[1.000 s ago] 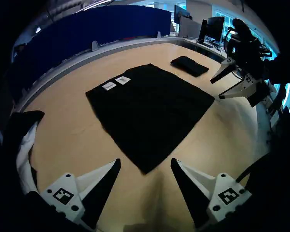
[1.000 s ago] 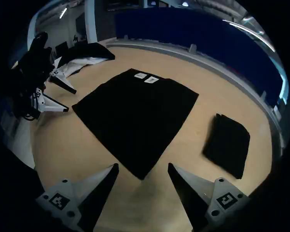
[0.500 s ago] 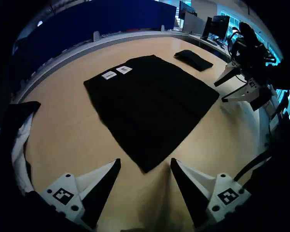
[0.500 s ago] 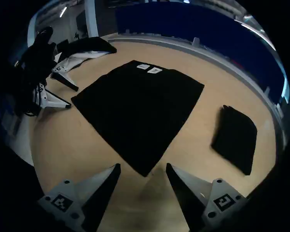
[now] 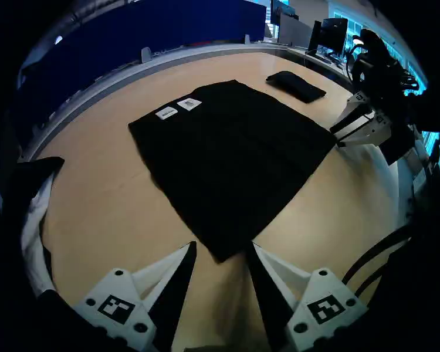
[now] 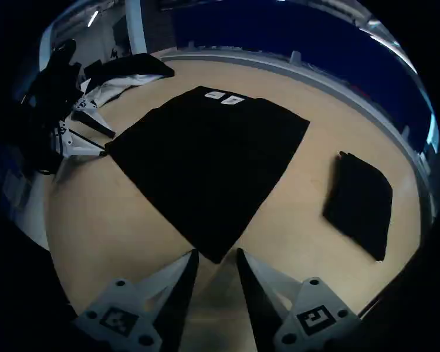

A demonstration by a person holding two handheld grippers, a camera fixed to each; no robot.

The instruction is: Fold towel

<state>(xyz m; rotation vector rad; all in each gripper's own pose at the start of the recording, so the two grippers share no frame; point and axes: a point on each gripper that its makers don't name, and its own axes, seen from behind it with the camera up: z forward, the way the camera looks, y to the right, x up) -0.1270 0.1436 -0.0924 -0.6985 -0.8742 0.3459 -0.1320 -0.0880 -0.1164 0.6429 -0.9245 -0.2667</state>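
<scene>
A black towel lies spread flat on the wooden table, two white labels at its far corner. Its near corner lies between the fingers of my left gripper, which stand open with a narrow gap. In the right gripper view the same towel points another corner into the gap of my right gripper, open too and narrow. Each view shows the other gripper farther off at a side corner of the towel: the right gripper and the left gripper, each held by a dark-gloved hand.
A second black towel, folded, lies on the table beyond the spread one. A heap of black and white cloth sits at the table's edge. A blue partition lines the far side, with monitors behind.
The fingers of both grippers have drawn closer together around the towel's corners. Both grippers have edged a little forward onto those corners. The towel lies as before.
</scene>
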